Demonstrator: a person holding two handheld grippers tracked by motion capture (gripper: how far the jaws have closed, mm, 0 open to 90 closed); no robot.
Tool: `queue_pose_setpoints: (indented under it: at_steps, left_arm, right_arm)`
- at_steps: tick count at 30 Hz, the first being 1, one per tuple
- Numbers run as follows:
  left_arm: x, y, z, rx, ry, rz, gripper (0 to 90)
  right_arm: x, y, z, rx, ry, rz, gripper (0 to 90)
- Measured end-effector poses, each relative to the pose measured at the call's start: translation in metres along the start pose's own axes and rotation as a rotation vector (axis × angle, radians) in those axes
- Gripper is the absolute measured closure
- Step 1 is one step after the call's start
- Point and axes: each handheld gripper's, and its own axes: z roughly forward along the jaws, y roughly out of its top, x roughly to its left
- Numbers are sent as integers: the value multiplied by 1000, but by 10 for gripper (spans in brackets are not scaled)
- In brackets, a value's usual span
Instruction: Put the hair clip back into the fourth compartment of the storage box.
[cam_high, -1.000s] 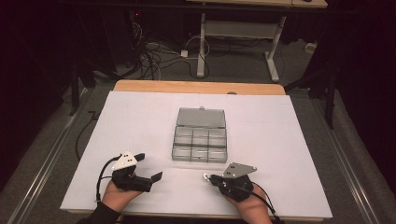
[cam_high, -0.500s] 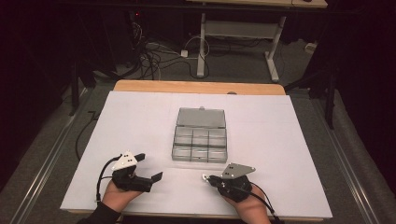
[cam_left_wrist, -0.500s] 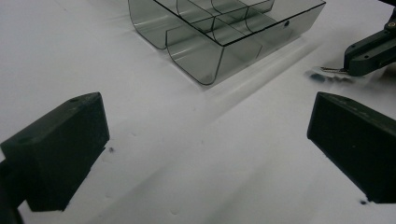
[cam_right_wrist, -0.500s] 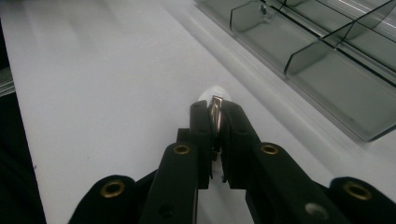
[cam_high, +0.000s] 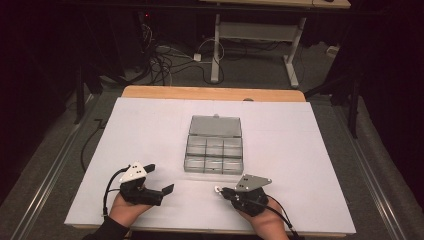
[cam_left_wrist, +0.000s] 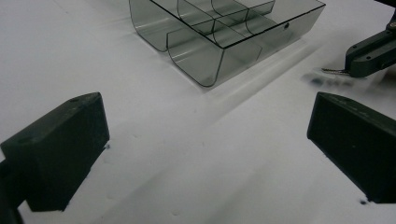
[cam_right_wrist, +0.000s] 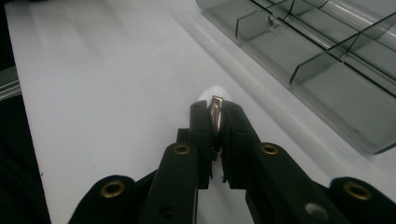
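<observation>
A clear grey compartment box (cam_high: 214, 155) lies open in the middle of the white table, its lid (cam_high: 215, 126) folded back; its compartments (cam_left_wrist: 219, 32) look empty. My left gripper (cam_high: 159, 178) rests near the front left, jaws wide apart (cam_left_wrist: 205, 140) with only bare table between them. My right gripper (cam_high: 222, 190) sits at the front right, just in front of the box (cam_right_wrist: 327, 60). It is shut (cam_right_wrist: 215, 109) on a small metal screw (cam_right_wrist: 215, 114), whose tip sticks out past the jaws (cam_left_wrist: 334, 71).
The white table top (cam_high: 300, 150) has a wooden strip (cam_high: 210, 93) along its far edge. Beyond it, on the dark floor, lie cables (cam_high: 165, 60) and a desk frame (cam_high: 260, 35). Metal rails (cam_high: 45, 170) run along both sides.
</observation>
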Motion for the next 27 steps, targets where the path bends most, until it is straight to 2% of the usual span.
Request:
queue_pose_setpoints:
  at_steps: [14, 27]
  left_arm:
    - [-1, -1, -1, -6, -4, -5, 0]
    - [0, -1, 0, -6, -9, -9, 0]
  right_arm:
    - [0, 11, -1, -14, 8, -10, 858]
    - [-5, 34, -9, -33, -2, -22, 858]
